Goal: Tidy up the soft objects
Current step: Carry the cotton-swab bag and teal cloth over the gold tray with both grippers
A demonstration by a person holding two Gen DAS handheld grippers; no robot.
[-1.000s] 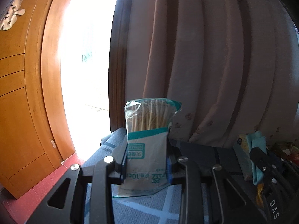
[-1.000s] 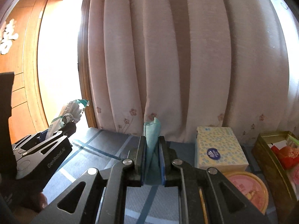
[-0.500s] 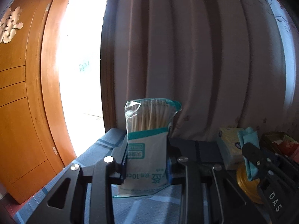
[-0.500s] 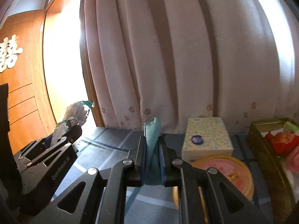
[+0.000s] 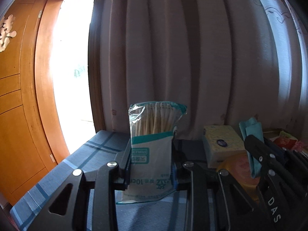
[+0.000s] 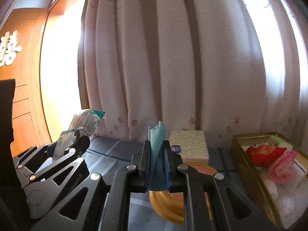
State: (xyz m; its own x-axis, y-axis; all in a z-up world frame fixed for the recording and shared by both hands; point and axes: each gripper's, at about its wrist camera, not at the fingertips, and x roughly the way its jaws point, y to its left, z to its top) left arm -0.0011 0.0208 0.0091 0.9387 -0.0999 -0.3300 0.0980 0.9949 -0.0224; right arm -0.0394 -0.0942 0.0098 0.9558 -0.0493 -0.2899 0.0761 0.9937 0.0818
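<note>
1. The left tool [image 5: 151,170] was closed on a clear and white plastic packet of cotton swabs with teal print [image 5: 152,146], held upright above the blue plaid-covered surface [image 5: 92,157], its lower edge hanging below the jaws.
2. The right tool [image 6: 156,165] was clamped narrowly on a folded teal cloth [image 6: 156,144], which stood upright between the jaws, above a round gold-rimmed tin with a pink lid [image 6: 194,170].
3. Further right stood a yellow speckled tissue box [image 6: 189,144], just behind the round tin, and then a gold rectangular metal tin [image 6: 248,163] already holding red, pink and white soft items.
4. Risk, as I judged it: the slick packet could slide or tilt in its grip, since much of it stood clear above the jaws. The limp cloth could sag or unfold on release and drape over the tin's rim.
5. With both tools close together, a swing to the right could make them collide.
6. Only the right view showed the rectangular tin's contents clearly; in the left view the right tool hid most of them. Only the left view showed the packet's printed face.
</note>
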